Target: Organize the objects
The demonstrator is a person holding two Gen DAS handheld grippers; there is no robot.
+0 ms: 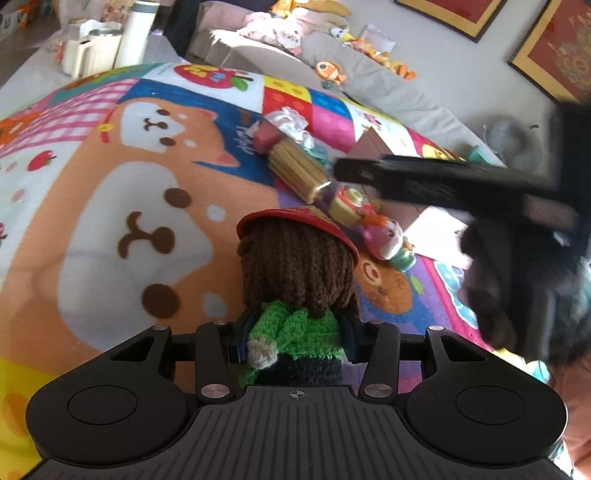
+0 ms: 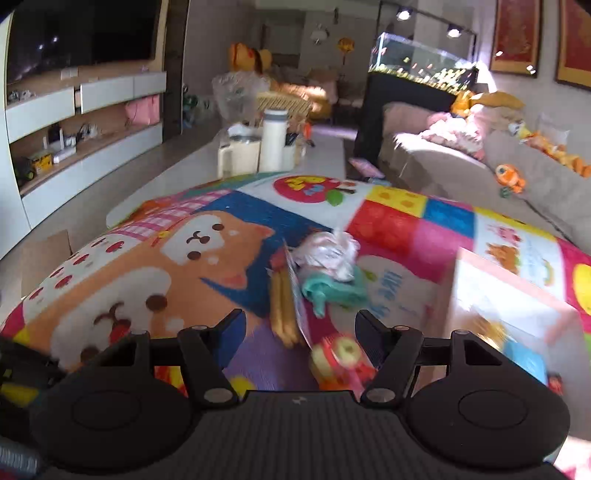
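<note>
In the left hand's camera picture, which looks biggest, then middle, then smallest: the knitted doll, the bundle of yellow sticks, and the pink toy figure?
1. Crochet doll, but it is nearest the camera, so it looks extra big.
2. Bundle of yellow sticks.
3. Pink toy figure.

Beige sofa [image 2: 443, 162] along a pale wall with framed red pictures [image 2: 515, 35], opposite white wall shelving [image 2: 85, 122], lit aquarium [image 2: 421, 62] behind.

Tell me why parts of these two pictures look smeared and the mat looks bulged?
Left wrist view: the crocheted doll is sharp, while the right gripper crossing the frame is motion-smeared. Right wrist view: the whole picture is softly blurred, most of all the toys near the jaws. Both views: the fisheye lens bows the flat play mat into a dome.
</note>
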